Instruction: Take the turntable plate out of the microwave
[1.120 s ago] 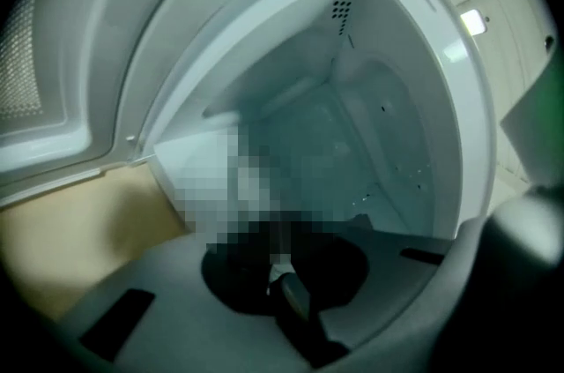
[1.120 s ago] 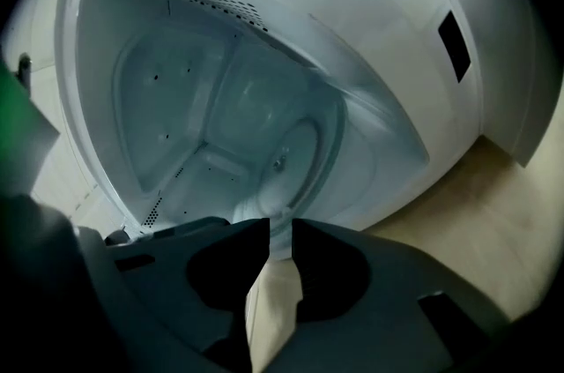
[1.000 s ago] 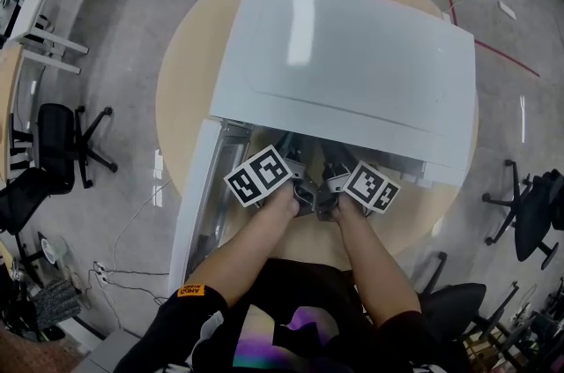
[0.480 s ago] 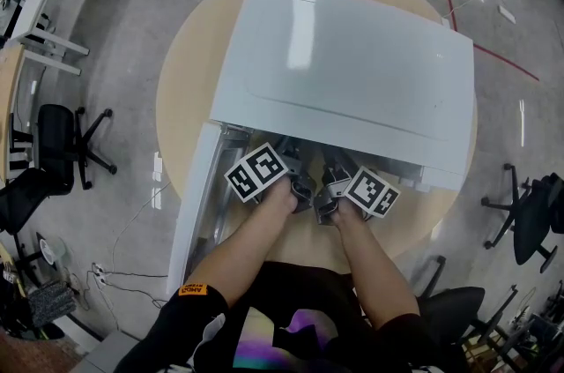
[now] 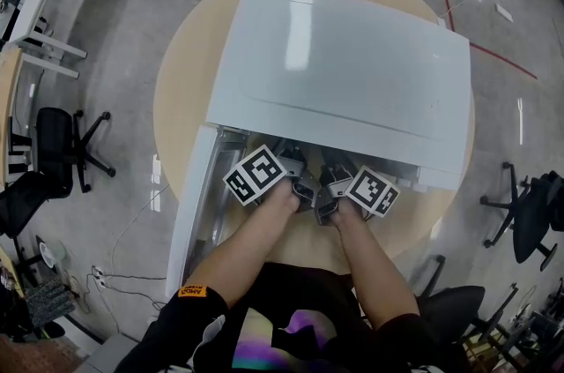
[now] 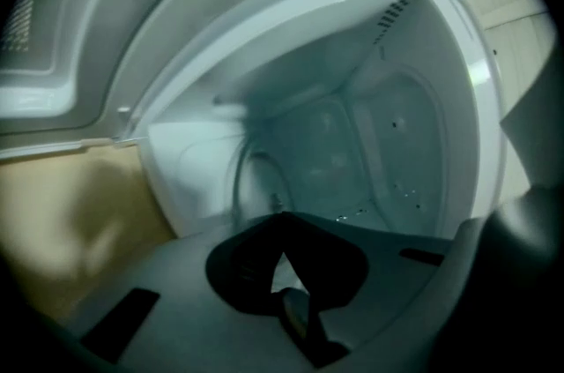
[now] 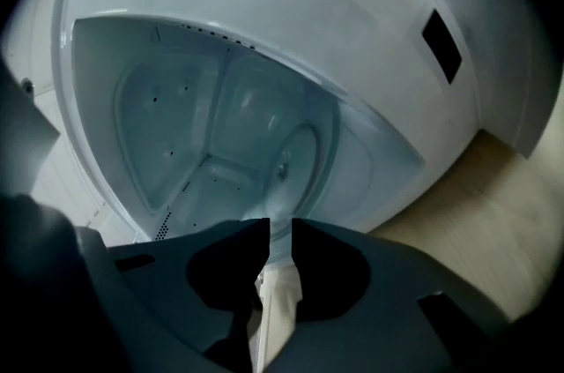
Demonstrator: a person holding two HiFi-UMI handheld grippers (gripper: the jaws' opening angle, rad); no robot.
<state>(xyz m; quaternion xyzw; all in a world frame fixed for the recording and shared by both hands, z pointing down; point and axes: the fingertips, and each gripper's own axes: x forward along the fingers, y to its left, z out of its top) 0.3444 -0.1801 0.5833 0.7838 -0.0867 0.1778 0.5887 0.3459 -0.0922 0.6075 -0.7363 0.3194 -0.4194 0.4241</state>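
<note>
Right claw (image 7: 280, 227) (clamped) on plate (image 7: 304, 152)

Dark sleeve (image 5: 189, 309) with seemingly orange label (image 5: 188, 291); black-and-white marker cubes (image 5: 257, 175).

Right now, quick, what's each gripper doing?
Left gripper: just closed, tips touching, nothing visible between them.
Right gripper: closed on the rim of the turntable plate.

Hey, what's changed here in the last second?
On the left claw the jaws have just been closing and now meet, with nothing clearly between them. Otherwise no visible change: the right claw, the microwave and its open door kept their places.
</note>
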